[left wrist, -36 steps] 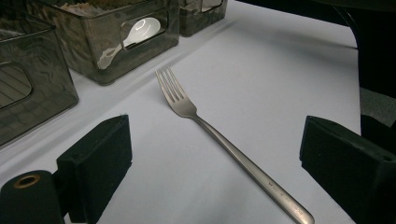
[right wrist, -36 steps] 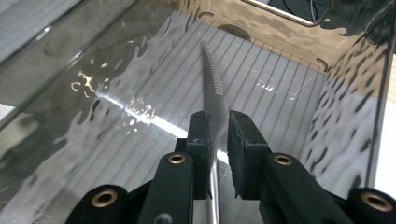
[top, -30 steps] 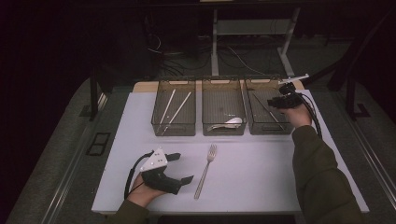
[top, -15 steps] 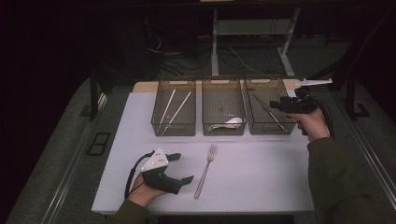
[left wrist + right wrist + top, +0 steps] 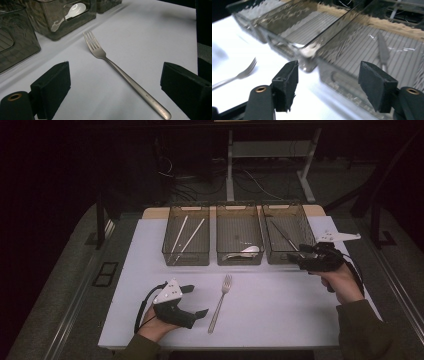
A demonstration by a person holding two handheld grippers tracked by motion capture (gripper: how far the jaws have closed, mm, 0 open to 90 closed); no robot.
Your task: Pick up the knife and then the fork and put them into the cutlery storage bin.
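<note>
A steel fork [image 5: 220,301] lies on the white table, tines toward the bins. Just left of it my left gripper [image 5: 196,301] rests open on the table. In the left gripper view the fork [image 5: 120,70] runs between the two spread pads [image 5: 51,85], touching neither. My right gripper [image 5: 298,253] hovers open at the front right corner of the right bin [image 5: 280,210], holding nothing. The right gripper view looks into that bin [image 5: 342,82], where a slim knife-like utensil [image 5: 383,48] lies, and the fork [image 5: 239,75] shows at far left.
Three dark clear bins stand in a row at the table's back. The left bin [image 5: 167,242] holds two chopsticks [image 5: 189,239], and the middle bin [image 5: 240,210] holds a white spoon [image 5: 248,251]. Bare white table [image 5: 280,310] stretches between the hands.
My right gripper has drawn back from above the right bin toward the person and lower, to the bin's front corner. The left gripper and fork have stayed put.
</note>
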